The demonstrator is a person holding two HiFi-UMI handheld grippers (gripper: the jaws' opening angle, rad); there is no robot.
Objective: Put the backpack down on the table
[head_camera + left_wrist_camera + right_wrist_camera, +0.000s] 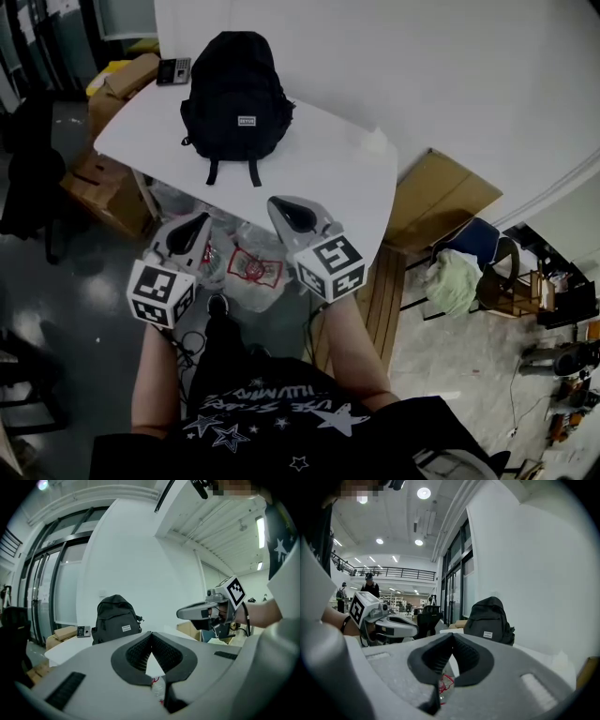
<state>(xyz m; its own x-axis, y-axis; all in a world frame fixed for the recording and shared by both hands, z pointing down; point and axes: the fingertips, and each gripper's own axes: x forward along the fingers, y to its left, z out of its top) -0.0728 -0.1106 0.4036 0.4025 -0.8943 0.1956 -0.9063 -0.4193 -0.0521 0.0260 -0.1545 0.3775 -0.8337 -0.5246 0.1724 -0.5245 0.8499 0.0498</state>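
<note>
Black backpack is down on the white table, sitting upright in the upper middle of the head view, its small grey label facing us and two straps trailing toward the table's near edge. Nobody's touching it. Both grippers hang back in the centre of the frame, well apart from the bag. The left gripper is clenched tight with nothing in it; its own view shows the dark ribbed pads pressed together at the tips, backpack small in the left middle beyond them. Same story for the right gripper: jaws closed on nothing, tip just at the table's near edge, the backpack showing right of centre in its view. At the table's far corner, upper left of the head view, lies a dark keypad device, with cardboard boxes beside it. Down below the grippers, a clear plastic bag with red print rests on the floor.
</note>
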